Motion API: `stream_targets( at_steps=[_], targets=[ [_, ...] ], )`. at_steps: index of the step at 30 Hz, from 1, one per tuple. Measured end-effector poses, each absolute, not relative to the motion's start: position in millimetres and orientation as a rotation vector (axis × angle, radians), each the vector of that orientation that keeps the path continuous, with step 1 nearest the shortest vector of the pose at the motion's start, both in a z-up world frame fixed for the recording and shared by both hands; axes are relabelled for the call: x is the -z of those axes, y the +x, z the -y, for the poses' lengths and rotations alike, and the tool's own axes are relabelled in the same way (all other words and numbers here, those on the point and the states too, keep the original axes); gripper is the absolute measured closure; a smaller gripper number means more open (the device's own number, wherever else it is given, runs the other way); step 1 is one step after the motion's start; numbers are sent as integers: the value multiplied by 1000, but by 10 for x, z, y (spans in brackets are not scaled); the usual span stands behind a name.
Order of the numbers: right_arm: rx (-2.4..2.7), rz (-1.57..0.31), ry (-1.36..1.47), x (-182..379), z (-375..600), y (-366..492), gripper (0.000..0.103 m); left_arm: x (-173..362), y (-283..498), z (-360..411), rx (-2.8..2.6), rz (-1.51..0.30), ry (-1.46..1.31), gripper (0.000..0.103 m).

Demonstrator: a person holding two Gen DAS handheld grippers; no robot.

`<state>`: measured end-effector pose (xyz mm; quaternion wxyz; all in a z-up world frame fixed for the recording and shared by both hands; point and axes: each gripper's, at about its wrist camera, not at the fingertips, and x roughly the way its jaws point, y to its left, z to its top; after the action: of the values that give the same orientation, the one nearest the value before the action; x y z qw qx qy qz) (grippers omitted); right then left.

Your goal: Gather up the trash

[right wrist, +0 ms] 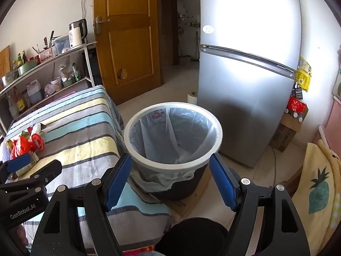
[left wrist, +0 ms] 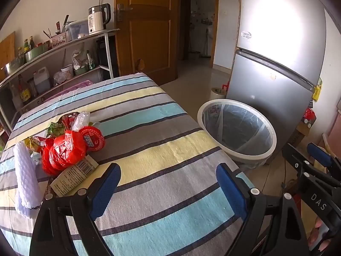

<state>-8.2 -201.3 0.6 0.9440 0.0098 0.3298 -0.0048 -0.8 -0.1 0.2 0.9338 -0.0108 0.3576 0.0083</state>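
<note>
Striped cloth in blue, yellow and grey covers the counter (left wrist: 162, 132) under your left tool (left wrist: 168, 183), whose blue pads stand wide apart with nothing between them. Seen from the left wrist, the trash heap (left wrist: 64, 147) lies on the cloth well to the left of the lined bin (left wrist: 236, 128): a crumpled red plastic bag (left wrist: 64, 151), a round red lid (left wrist: 93, 138), a barcoded wrapper (left wrist: 74, 175) and a white foam roll (left wrist: 26, 179). That bin stands on the floor just off the counter's right edge, in front of the silver fridge (left wrist: 277, 68). From your right wrist, the right tool (right wrist: 170, 183) is also spread wide and empty, framing the bin just ahead, with the trash far to its left and your left tool in between.
</note>
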Motion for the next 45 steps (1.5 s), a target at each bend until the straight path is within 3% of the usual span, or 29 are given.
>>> stream_targets(
  at_steps=[45],
  targets=[
    [3, -653, 1, -53, 1969, -164, 28, -71, -81, -56, -39, -739, -36, 11]
  ],
)
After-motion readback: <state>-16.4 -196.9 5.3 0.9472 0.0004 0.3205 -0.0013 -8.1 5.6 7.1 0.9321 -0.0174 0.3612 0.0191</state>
